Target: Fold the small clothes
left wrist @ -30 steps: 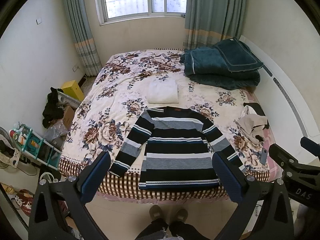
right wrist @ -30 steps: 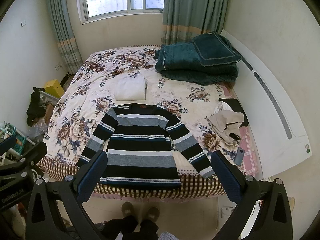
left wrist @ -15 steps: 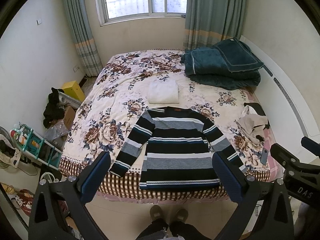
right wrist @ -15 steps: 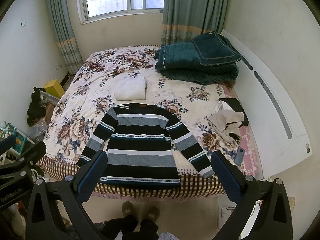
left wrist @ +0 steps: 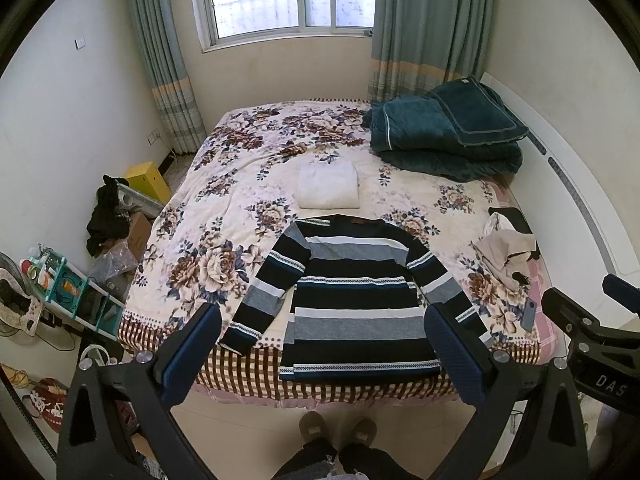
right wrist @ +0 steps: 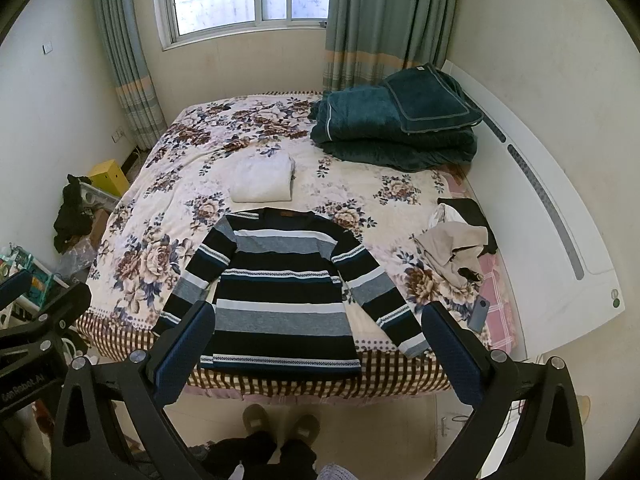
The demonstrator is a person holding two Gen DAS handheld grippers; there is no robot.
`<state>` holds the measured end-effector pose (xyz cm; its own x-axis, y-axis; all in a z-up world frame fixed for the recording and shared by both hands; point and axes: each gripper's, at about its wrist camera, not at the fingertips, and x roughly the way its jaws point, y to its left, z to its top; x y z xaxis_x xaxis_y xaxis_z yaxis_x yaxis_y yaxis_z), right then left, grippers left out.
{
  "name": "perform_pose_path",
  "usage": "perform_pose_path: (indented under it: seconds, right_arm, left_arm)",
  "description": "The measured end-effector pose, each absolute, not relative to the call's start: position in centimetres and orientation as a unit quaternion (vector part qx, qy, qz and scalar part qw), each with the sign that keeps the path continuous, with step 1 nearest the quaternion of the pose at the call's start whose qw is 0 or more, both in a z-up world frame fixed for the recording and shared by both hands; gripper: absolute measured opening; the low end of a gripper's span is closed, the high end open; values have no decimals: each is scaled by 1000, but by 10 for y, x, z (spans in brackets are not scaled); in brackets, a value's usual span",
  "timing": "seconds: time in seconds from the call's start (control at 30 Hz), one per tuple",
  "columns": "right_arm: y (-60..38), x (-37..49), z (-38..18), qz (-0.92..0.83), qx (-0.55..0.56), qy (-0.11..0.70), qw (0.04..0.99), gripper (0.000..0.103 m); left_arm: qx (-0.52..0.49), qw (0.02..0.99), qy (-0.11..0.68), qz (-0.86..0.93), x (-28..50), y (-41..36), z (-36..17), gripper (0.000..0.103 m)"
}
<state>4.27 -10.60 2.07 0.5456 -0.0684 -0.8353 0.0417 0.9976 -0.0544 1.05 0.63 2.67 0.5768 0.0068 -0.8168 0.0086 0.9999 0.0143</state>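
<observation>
While both hand-held grippers (left wrist: 320, 354) (right wrist: 316, 350) gape empty, striped sweater (left wrist: 356, 304) flat on bed (left wrist: 240, 184) beyond

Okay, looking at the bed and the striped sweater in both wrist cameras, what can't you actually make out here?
- Striped sweater: in the left wrist view the left gripper fingers cover its hem corners and a cuff; the right wrist view shows the same behind the right gripper.
- Beige clothes pile: crumpled, separate garments unclear.
- Folded white item: type unreadable.
- Shelf clutter: too small, distorted at the edge.
</observation>
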Motion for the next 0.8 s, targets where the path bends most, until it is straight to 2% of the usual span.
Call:
perform_pose_path:
  seconds: [0.37, 0.53, 0.63, 0.8]
  right_arm:
    - [-105, 46, 24, -33, -7, 478, 878, 103]
    - [-114, 62, 12, -46, 23, 487, 872, 103]
    - [-137, 83, -32, -78, 53, 499, 861, 103]
    - [-188, 104, -106, -160, 76, 524, 833, 103]
  left_arm:
    - [10, 888, 459, 4, 20, 6, 26, 103]
    - [35, 905, 422, 30, 51, 11, -15, 103]
    - [44, 906, 421, 29, 72, 13, -46, 103]
    - [63, 890, 451, 15, 118, 5, -126, 103]
